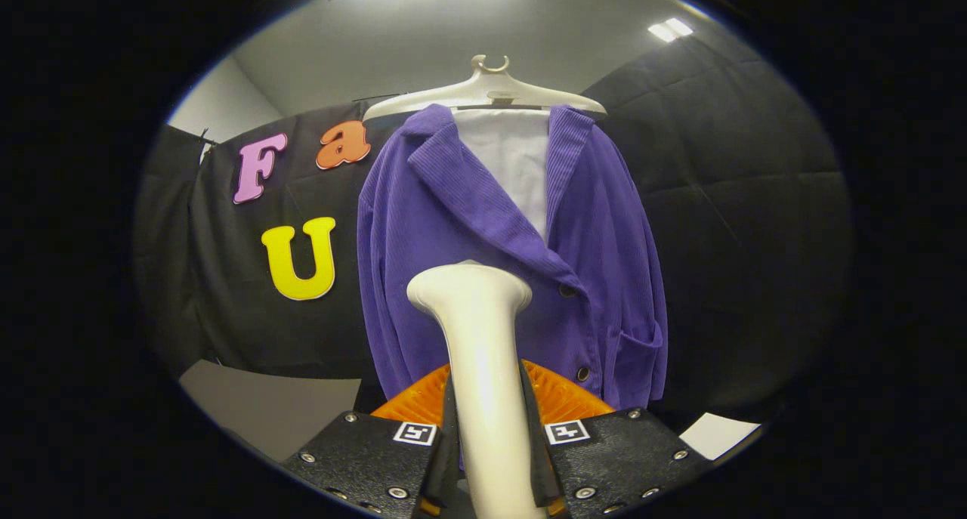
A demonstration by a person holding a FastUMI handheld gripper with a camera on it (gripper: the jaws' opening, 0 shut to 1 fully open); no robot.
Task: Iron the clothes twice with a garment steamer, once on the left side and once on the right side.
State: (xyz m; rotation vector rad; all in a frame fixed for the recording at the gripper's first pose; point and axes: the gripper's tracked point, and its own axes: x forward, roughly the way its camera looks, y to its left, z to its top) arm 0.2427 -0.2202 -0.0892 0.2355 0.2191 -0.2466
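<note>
Black cloth wall (227, 292) at far left, with a grey floor patch (272, 413) below it, beside the left finger. Gripper (489, 458) at bottom centre, two black fingers with small square markers on top; left finger pad (446, 443) presses one side of the steamer (476, 368) handle, right pad presses the other, so it is clamped on the steamer, jaws narrowed to the handle's width. Steamer is cream-white, handle running up from between the fingers, flaring to a wider head just ahead of them; head faces away, toward the jacket (514, 254). Head overlaps the jacket's lower front, near the middle and just left of the button line; cannot tell whether it touches the fabric. An orange ribbed part (563, 398) shows behind the handle on both sides, just above the fingers; what it belongs to is unclear. Jacket is purple corduroy, hanging beyond the steamer on a white hanger (483, 92), open lapels at the top with a white panel (510, 164) showing between them. Dark buttons (582, 373) down the front right of the steamer, patch pocket (642, 353) further right near the hem. Right of the jacket more black cloth wall, and a pale floor patch (718, 434) just beyond the right finger. Grey ceiling with light strips (670, 29) overhead.
</note>
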